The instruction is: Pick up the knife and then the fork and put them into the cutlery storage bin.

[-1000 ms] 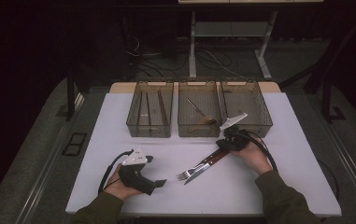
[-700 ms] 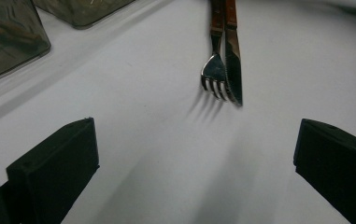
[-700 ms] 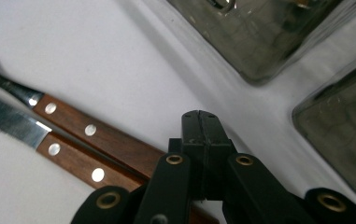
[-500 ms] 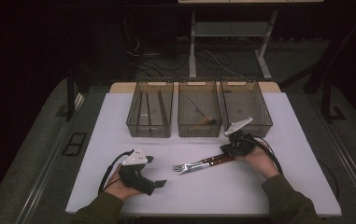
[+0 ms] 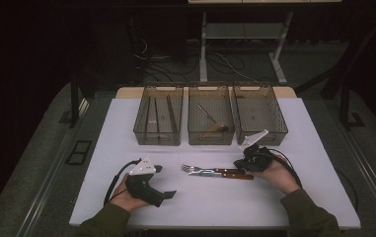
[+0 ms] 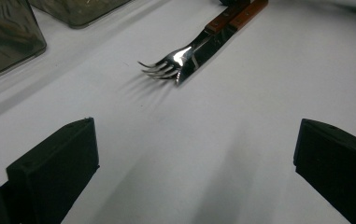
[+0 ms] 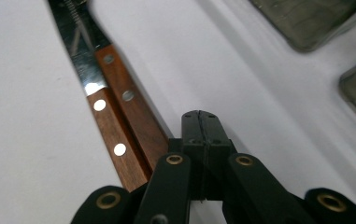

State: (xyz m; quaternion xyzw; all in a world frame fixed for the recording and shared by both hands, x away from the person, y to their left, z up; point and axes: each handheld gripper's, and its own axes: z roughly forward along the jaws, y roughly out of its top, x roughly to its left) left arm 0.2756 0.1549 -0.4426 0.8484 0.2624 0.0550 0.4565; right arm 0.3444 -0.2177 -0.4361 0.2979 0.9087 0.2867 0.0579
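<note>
Fork and knife lying side by side on the white table, just in front of the middle bin, wooden handles together and pointing toward the right gripper. Paired up like that, probably so both can be nudged or lined up in one go before sorting into the bins. In the right gripper view, jaws pressed flat together with nothing between them, tip resting just beside the end of the handles — clenched empty, seemingly used as a blunt pusher rather than as a clamp. Left gripper resting on the table nearer the person than the fork, well apart from it, jaws spread wide and empty, aimed at the fork's prongs in the left gripper view; parked there, likely ready to take one piece. Behind the fork, three clear bins in a row: sticks in the left bin, a spoon-like piece in the middle one, right bin apparently bare.
</note>
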